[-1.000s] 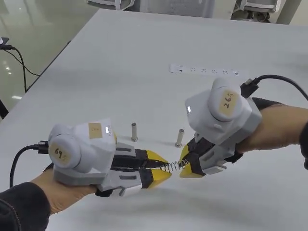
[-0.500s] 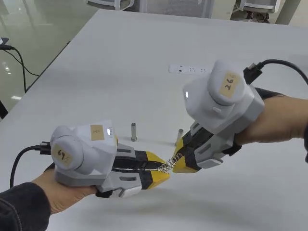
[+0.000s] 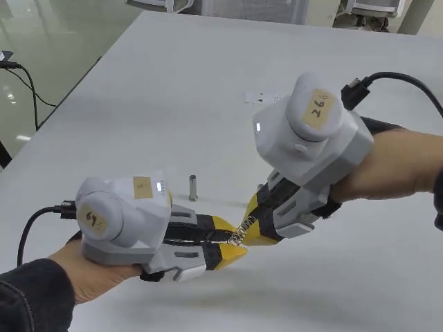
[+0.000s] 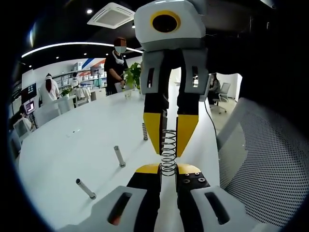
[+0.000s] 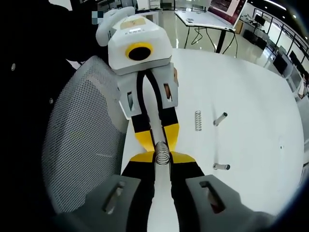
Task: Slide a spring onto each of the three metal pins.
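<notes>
A small steel spring [image 3: 242, 231] is held in the air between my two grippers, which meet tip to tip low over the white table [image 3: 173, 90]. My left gripper [image 3: 237, 241] is shut on the spring's near end [image 4: 167, 163]. My right gripper [image 3: 250, 224] is shut on the other end [image 5: 162, 152]. One bare metal pin [image 3: 193, 187] stands upright just behind the left gripper. Two bare pins [image 4: 118, 155] [image 4: 85, 188] stand apart on the table. A coiled piece [image 5: 197, 120] sits near another pin [image 5: 220, 118]; I cannot tell whether it wraps a pin.
A white power strip [image 3: 266, 97] lies farther back on the table. Cables trail from both grippers [image 3: 28, 232] [image 3: 387, 79]. A mesh office chair [image 4: 260, 159] stands off the table's edge. People stand at the far end of the room [image 4: 116, 67].
My right gripper has moved left and closer to the left gripper, and has tilted over. The spring between them now looks shorter. The left gripper has stayed put.
</notes>
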